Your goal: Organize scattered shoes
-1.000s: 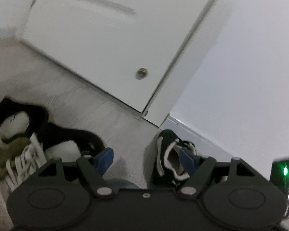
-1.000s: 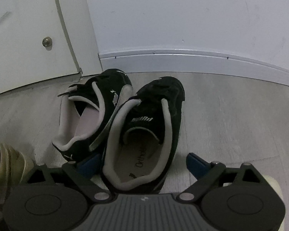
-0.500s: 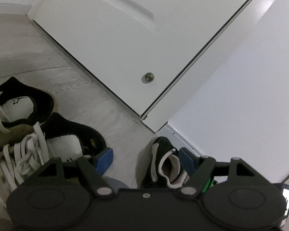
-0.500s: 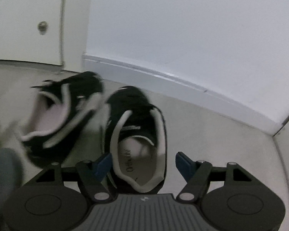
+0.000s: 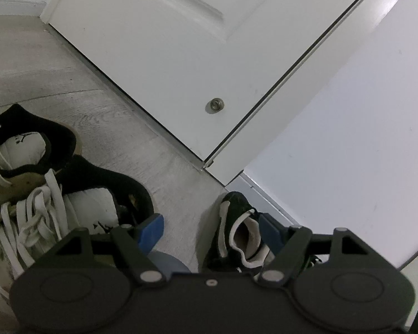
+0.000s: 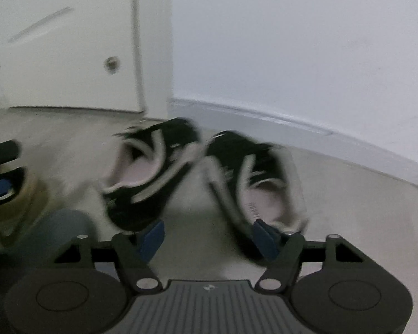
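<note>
Grippers (image 5: 211,229) (image 6: 209,235) apparently empty above shoes (image 6: 153,172)

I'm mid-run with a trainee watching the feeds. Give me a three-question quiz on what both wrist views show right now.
1. True or false: the right gripper is clamped on a shoe.
2. Multiple choice: where do the two black shoes sit? A) on a shelf B) on the floor near the baseboard C) inside a box
3. Fill in: in the left wrist view, the shoes with white laces lie to the ____ of the left gripper.

Key:
1. False; its jaws stand open with nothing between them.
2. B
3. left
</note>
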A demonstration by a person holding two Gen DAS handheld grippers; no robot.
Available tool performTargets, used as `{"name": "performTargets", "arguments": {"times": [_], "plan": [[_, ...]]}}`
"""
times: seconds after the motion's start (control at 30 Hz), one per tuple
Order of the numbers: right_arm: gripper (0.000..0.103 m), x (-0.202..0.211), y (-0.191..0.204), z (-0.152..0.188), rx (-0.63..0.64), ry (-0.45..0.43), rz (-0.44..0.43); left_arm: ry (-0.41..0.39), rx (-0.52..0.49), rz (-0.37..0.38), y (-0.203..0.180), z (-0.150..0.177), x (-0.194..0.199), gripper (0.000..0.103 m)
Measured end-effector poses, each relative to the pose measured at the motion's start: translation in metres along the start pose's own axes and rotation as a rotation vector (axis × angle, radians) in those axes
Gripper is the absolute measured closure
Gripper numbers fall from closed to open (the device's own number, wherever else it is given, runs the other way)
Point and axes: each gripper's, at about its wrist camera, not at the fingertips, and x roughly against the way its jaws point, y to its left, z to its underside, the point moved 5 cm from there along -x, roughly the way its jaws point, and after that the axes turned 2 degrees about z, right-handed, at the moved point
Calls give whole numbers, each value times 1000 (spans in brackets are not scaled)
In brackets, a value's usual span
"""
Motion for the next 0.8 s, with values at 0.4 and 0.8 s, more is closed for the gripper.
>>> {"name": "performTargets", "arguments": {"times": [0.4, 0.8], "plan": [[42, -36, -64, -8, -177, 83, 180, 2, -10, -1, 2, 3, -2, 27], [41, -39, -84, -4, -236, 133, 197, 9, -2, -15, 6, 3, -3, 27]]}}
